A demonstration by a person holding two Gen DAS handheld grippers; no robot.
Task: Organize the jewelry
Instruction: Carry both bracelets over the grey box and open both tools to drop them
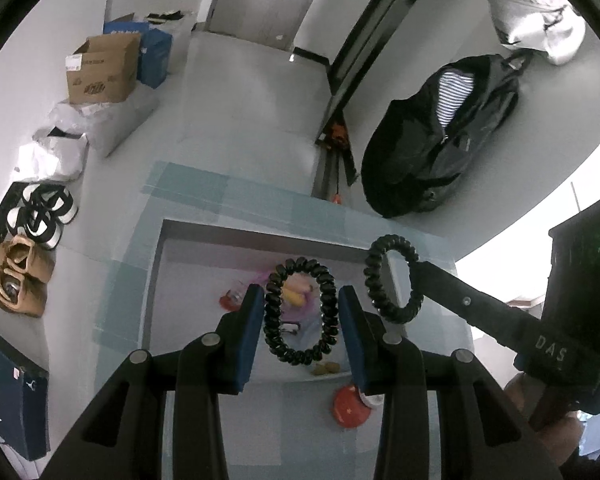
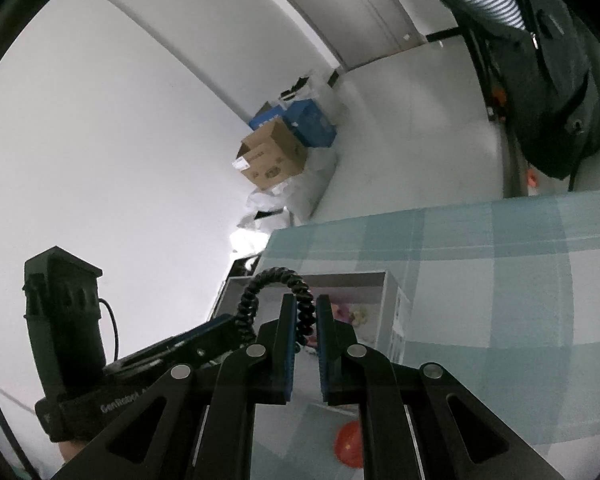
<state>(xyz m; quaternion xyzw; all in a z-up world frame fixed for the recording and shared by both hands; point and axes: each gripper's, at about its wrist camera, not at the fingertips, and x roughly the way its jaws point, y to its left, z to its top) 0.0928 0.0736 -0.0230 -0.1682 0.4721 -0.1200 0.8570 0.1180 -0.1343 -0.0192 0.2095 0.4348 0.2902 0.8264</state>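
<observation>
Fingers (image 1: 256, 320) around black coil bracelet (image 1: 300, 312)

Probably a lived-in home room: shoes (image 1: 28, 240), cardboard box (image 1: 102, 70) and backpack (image 1: 440, 140) on the floor beyond the hand-held gripper (image 1: 300, 300).

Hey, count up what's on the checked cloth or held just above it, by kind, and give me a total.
Black spiral hair ties: 2, one in the left hand-held gripper at, one in the right hand-held gripper at
White open boxes: 1
Red round items on the cloth beside the box: 1
Total: 4, not counting the small, unclear items inside the box.
</observation>
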